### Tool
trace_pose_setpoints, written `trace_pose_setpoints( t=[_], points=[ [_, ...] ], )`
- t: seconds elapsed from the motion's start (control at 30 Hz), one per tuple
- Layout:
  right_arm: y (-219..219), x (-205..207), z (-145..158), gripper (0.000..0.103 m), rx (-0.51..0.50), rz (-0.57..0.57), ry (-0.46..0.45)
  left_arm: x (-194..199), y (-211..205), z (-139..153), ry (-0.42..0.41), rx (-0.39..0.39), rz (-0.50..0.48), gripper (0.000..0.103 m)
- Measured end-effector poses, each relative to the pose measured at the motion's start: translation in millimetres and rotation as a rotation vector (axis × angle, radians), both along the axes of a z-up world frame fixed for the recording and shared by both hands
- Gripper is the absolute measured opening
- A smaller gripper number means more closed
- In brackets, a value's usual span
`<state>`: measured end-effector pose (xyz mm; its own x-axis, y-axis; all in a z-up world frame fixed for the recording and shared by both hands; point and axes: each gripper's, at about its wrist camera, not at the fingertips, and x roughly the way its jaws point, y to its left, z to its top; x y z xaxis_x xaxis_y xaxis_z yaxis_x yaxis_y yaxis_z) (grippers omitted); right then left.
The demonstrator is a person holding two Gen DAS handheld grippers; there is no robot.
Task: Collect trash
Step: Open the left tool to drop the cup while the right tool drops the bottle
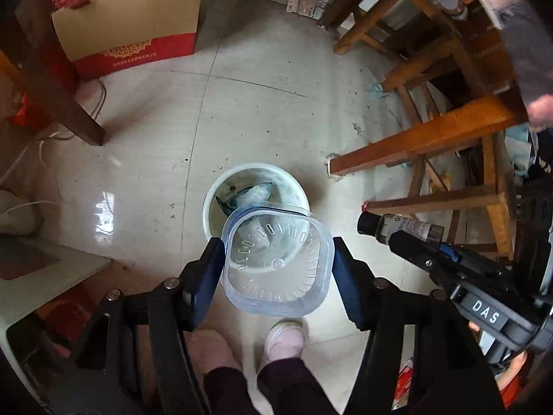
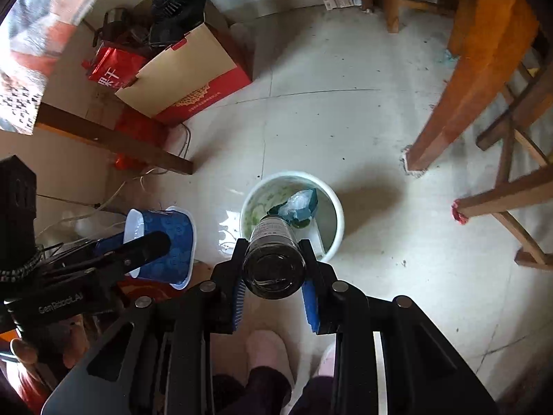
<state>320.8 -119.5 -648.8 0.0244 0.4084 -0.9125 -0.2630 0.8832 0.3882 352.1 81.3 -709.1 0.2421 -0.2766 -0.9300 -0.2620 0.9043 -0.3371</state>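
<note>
My left gripper is shut on a clear plastic tub with a blue wrap. The tub's base faces the camera, and it hangs just above a white bucket on the floor. Crumpled wrappers lie inside the bucket. My right gripper is shut on a dark glass bottle, neck pointing down over the bucket and its bluish wrappers. The right wrist view shows the left gripper and tub to the left. The left wrist view shows the bottle to the right.
A red and tan cardboard box stands at the back left with a black fan on it. Wooden stool legs crowd the right, and a dark table leg slants at left. The person's pink slippers stand just behind the bucket.
</note>
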Motion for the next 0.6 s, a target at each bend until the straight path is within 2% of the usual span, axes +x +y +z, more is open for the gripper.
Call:
trace_pose_setpoints(
  t=[0.13,0.2,0.27,0.33,0.47,0.6],
  points=[
    [7.4,7.3,-8.4,0.026,0.027,0.026,-0.01,11.3,2.1,-16.8,0.027,-0.015,0.028,0.061],
    [9.3,11.4,-11.4,0.027,0.026,0.032,0.005,14.3,3.6,-22.6,0.035,-0.065,0.049,0.063],
    [9.3,14.0,-15.7,0.033,0.022,0.031,0.007,16.2,2.9,-25.6,0.035,-0.09,0.054,0.064],
    [7.6,16.4,-16.8,0.047,0.012,0.026,0.007,18.3,-1.2,-24.8,0.039,-0.053,0.046,0.064],
    [6.4,21.2,-20.6,0.049,0.001,0.033,0.008,19.0,-7.2,-22.4,0.052,-0.005,0.022,0.064],
    [4.0,25.3,-17.9,0.049,-0.001,0.024,0.018,15.8,-8.8,-14.3,0.065,0.004,0.017,0.064]
  ],
)
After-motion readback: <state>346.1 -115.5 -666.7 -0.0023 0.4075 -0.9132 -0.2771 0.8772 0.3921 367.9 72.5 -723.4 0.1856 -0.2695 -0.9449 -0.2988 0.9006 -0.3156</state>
